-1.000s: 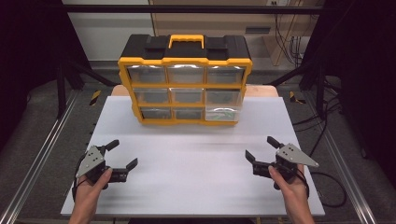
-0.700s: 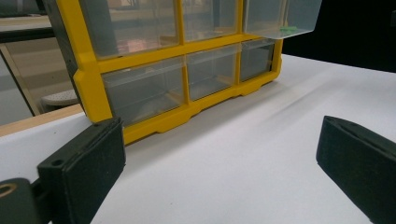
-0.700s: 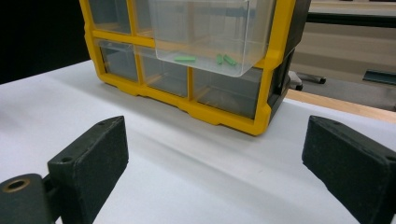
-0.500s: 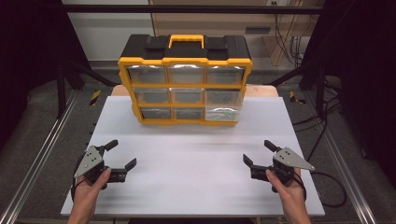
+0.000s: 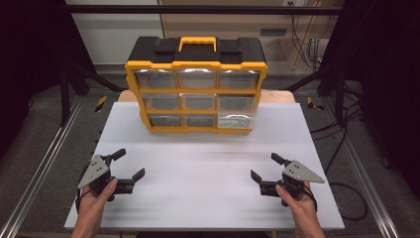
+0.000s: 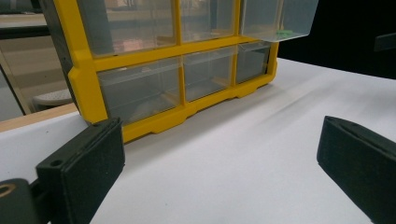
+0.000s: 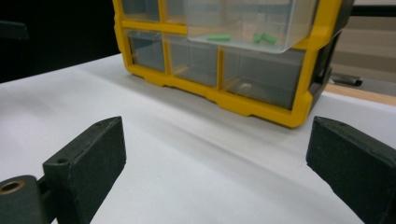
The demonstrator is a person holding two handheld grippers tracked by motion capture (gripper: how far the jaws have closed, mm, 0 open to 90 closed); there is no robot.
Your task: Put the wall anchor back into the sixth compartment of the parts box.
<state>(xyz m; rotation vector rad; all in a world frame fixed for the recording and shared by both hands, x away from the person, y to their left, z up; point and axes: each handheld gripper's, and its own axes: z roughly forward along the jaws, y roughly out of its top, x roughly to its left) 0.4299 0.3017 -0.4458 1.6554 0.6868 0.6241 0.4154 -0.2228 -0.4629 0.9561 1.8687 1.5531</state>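
Observation:
A yellow and black organizer point(image 5: 196, 67) with nine clear drawers stands at the back of the white table point(image 5: 203, 171). One right-column drawer point(image 5: 235, 121) is pulled out above the bottom row, and small green pieces point(image 7: 219, 37) lie in it. That same drawer point(image 6: 275, 21) also appears in the left gripper view. My left gripper point(image 5: 130, 162) rests at the near left, held by a hand, jaws wide apart with nothing between them. My right gripper point(image 5: 263, 166) sits at the near right, also open and holding nothing. Both point toward the organizer point(image 6: 140, 70).
Wooden board edges point(image 5: 280, 96) show behind the white table top. Metal rails point(image 5: 44, 163) run along both sides, and cables point(image 5: 346, 198) trail on the floor at the right. Bare white surface lies between the grippers and the organizer.
My right gripper has slid a little left and toward the near edge. The left gripper has barely shifted. Both stay open.

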